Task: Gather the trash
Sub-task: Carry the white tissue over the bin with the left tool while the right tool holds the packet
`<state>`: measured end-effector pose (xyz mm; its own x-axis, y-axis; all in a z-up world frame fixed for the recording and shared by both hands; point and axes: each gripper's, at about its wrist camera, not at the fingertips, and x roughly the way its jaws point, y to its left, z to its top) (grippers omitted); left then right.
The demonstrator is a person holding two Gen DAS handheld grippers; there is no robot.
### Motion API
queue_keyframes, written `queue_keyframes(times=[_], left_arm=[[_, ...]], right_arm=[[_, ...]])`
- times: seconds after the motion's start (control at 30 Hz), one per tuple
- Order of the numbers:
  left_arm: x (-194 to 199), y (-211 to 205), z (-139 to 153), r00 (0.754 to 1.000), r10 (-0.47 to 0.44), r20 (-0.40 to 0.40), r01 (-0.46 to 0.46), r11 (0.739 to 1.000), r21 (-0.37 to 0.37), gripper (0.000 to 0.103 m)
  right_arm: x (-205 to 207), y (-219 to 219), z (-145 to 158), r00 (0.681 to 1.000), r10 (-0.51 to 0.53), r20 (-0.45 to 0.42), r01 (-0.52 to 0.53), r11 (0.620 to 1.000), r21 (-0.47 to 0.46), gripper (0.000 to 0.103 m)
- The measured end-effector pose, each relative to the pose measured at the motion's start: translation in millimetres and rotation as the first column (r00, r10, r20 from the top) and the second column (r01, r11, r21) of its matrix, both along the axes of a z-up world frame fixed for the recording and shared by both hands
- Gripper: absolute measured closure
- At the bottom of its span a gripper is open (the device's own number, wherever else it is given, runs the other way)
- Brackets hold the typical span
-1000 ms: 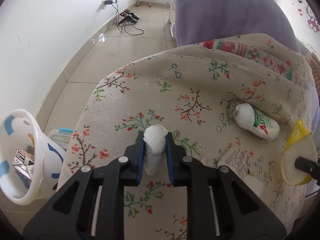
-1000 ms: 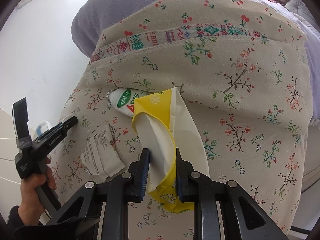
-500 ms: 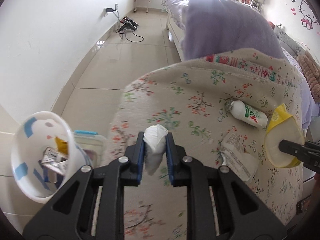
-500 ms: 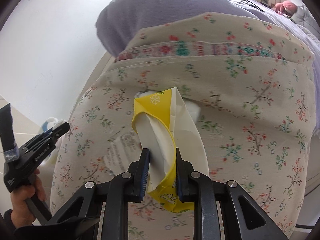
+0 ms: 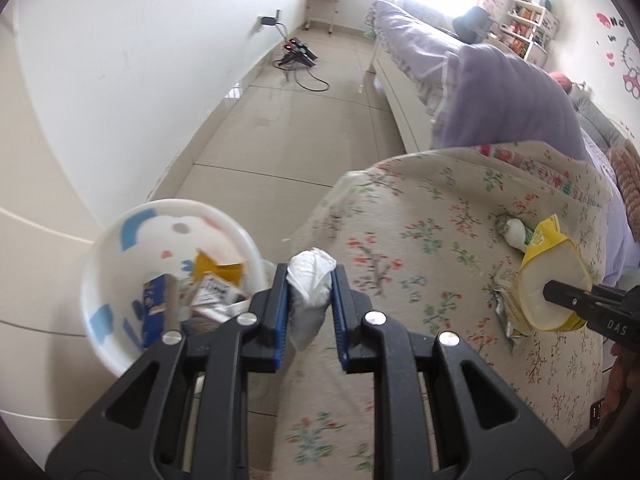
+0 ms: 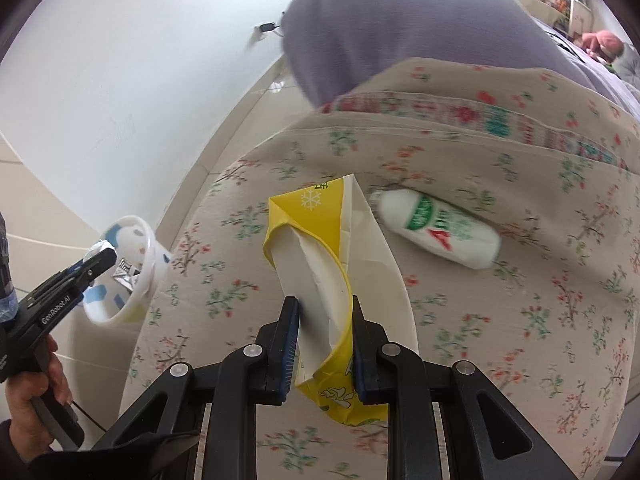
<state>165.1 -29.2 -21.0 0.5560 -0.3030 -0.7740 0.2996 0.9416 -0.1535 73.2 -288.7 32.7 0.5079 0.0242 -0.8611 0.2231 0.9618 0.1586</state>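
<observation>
My left gripper (image 5: 310,280) is shut on a crumpled white tissue (image 5: 312,276) and holds it beside the rim of a white bin (image 5: 120,240) with blue marks, on the floor left of the bed. The bin (image 6: 148,256) holds several wrappers. My right gripper (image 6: 324,312) is shut on a yellow and white wrapper (image 6: 320,248), held above the floral bedspread (image 6: 520,320). In the left wrist view the wrapper (image 5: 552,280) is at the right. A white bottle (image 6: 440,228) with a green label lies on the bedspread beyond it. A flat silver packet (image 5: 504,308) lies near it.
A purple blanket (image 5: 500,96) is heaped at the far end of the bedspread. The tiled floor (image 5: 300,128) runs along a white wall, with a power strip and cables (image 5: 298,54) at the far end. A white box stands behind the bin.
Both grippers have pulled back and swung left toward the bin. The tissue was over the bedspread and is now by the bin's rim. The bin has come into the right wrist view.
</observation>
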Motion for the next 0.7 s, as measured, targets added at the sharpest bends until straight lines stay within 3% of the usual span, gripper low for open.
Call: queue_keyframes(times=[0.6,0.67,0.7], left_arm=[[17,106,-10,0.986,0.158,-0.042,-0.159,0.987,-0.008,0.081],[19,115,-11,0.983,0.176,-0.052,-0.177,0.984,-0.006,0.079],[21,118,-12,0.980,0.190,-0.064,-0.190,0.982,0.011,0.070]], right_arm=[[51,99,-8,0.986,0.169,0.015,-0.168,0.986,-0.009,0.079],[54,109,-7,0.982,0.187,0.020,-0.187,0.982,-0.002,0.079],[56,114,-8,0.980,0.197,0.021,-0.197,0.980,0.002,0.079]])
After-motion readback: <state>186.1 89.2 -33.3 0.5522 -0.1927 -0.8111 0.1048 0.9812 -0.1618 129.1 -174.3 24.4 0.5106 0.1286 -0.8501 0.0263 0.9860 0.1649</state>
